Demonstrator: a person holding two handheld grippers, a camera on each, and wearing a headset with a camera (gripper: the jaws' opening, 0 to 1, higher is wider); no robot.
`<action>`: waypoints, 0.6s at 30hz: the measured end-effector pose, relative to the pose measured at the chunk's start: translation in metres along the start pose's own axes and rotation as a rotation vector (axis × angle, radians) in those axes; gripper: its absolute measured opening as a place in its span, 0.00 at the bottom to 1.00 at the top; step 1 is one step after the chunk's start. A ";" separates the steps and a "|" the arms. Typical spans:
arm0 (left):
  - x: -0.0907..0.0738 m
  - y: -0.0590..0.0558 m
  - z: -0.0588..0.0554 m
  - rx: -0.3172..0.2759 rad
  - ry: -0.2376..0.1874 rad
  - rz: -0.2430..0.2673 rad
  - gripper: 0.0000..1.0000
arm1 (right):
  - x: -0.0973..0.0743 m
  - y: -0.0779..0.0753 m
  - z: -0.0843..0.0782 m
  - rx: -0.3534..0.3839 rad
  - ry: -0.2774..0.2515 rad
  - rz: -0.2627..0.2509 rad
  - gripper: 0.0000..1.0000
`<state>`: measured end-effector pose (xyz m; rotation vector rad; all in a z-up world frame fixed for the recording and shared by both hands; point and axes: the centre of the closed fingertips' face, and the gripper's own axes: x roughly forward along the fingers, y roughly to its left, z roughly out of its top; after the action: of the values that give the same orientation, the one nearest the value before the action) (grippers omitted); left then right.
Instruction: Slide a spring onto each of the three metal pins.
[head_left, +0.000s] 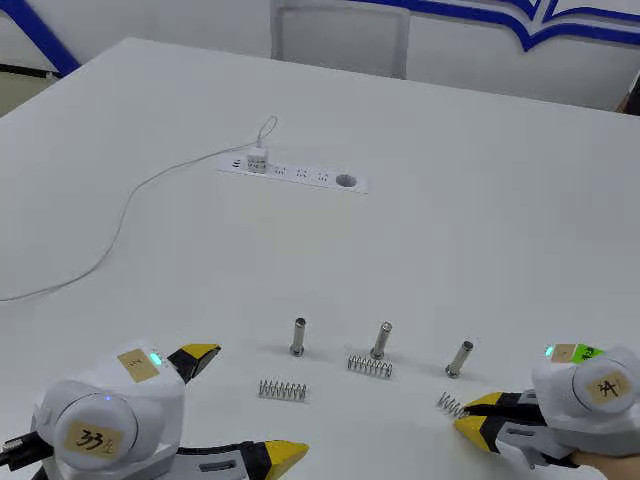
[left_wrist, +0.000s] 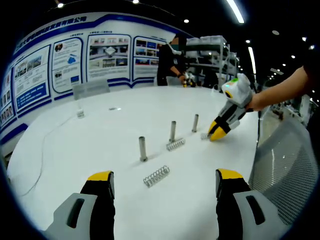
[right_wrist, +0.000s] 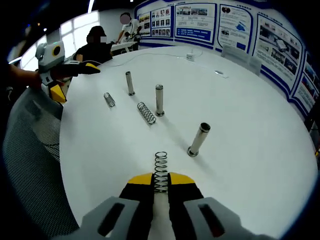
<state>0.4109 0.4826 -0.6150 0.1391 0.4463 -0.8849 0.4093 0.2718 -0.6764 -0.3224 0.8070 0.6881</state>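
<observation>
From the head view we see three bare metal pins standing in a row on the white surface: the left pin, the middle pin and the right pin, each a short grey cylinder with a slightly wider foot. A coiled wire spring lies flat by each one. The left spring lies in front of its pin, the middle spring lies just beside the middle pin's foot, and the right spring lies near the right pin. The right gripper view settles what the head view leaves small. There the right gripper has its yellow-tipped jaws drawn almost together on the near end of the right spring, and the rest of the coil stretches forward along the surface, short of the pin. The left gripper view shows the left gripper with its jaws spread wide and nothing between them, low over the surface, with the left spring just ahead. Farther back in the head view we see a white power strip with a thin cable trailing off to the left.
</observation>
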 end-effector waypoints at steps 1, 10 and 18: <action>0.000 -0.001 0.000 0.001 0.000 -0.002 0.85 | -0.001 0.000 0.003 0.001 -0.008 -0.003 0.11; 0.001 -0.008 0.003 0.022 -0.008 -0.028 0.84 | -0.009 0.007 0.023 -0.036 -0.044 -0.009 0.11; 0.006 -0.022 0.004 0.052 -0.005 -0.083 0.83 | -0.020 0.011 0.041 -0.066 -0.076 -0.024 0.11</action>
<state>0.3982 0.4638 -0.6128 0.1672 0.4268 -0.9782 0.4152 0.2921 -0.6346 -0.3632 0.7083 0.7016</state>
